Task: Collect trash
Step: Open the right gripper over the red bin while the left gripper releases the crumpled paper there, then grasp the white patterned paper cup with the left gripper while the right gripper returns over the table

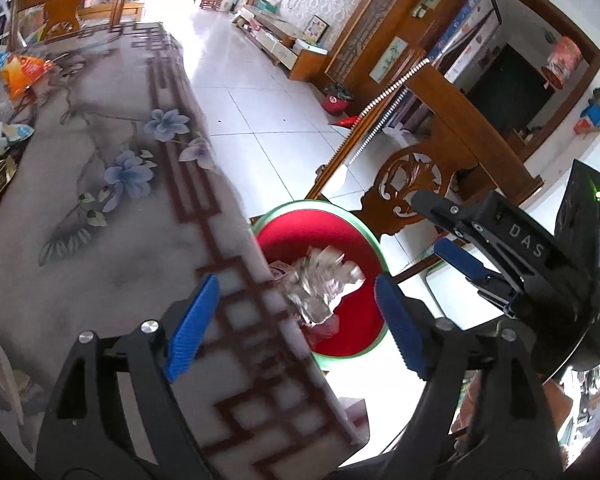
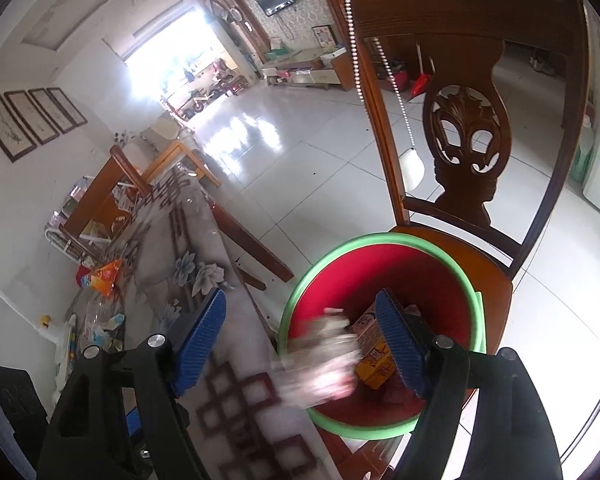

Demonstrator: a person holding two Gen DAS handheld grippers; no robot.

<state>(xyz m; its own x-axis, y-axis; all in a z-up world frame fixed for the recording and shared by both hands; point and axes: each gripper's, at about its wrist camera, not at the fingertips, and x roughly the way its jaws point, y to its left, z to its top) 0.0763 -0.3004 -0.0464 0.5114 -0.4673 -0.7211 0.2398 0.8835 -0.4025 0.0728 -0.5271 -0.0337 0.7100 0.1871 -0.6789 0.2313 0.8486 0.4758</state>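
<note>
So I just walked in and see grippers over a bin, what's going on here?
A person with a gripper in each hand is clearing trash off the table. A crumpled silvery wrapper is at the table edge, over the red bin with a green rim that sits on a wooden chair. Both the left gripper and right gripper are open, holding nothing. An orange snack bag is on the table.

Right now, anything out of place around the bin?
Yes: a crumpled silver foil wrapper sits at the table edge over the red bin, motion-blurred, apparently mid-drop. Both claws are open. More wrappers, including an orange snack bag, still litter the far tabletop.
</note>
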